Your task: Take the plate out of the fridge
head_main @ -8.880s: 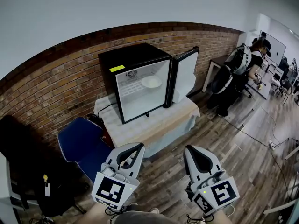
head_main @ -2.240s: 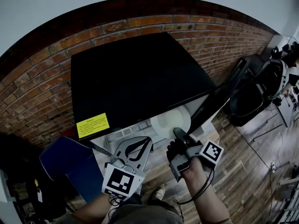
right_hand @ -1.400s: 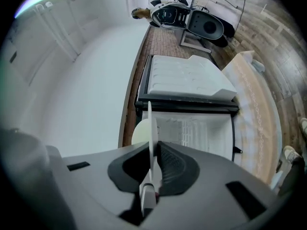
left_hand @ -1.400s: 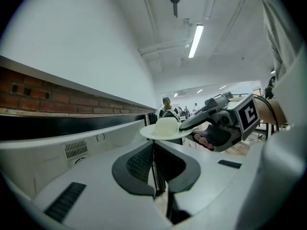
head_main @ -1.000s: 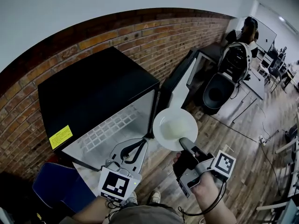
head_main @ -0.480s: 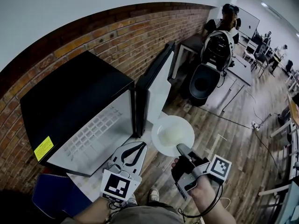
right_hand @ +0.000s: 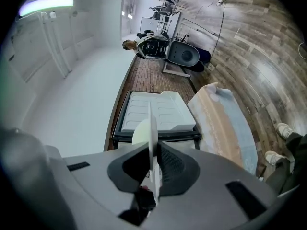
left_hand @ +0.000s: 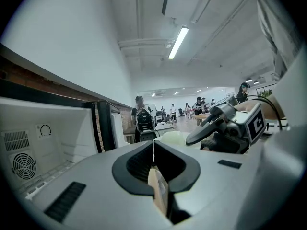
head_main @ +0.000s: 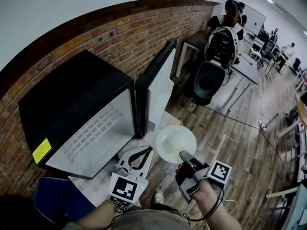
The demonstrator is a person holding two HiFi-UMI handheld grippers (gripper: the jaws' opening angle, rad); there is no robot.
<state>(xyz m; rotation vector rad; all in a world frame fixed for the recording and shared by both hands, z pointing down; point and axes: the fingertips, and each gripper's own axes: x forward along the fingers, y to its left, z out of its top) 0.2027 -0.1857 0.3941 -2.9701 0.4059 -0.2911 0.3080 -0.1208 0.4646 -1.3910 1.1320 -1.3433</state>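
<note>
Clamped by its near rim in right gripper [head_main: 183,155] — round white plate [head_main: 175,142], outside the open black mini fridge [head_main: 72,104]. Closed and empty — left gripper [head_main: 145,151].

One plate [head_main: 175,143], one fridge [head_main: 72,107], one table [right_hand: 219,124], two hand-held grippers [head_main: 149,149] [head_main: 183,154].

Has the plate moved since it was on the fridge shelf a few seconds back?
Yes. The plate, clamped in the right gripper, is out of the fridge, now in front of its open door.
</note>
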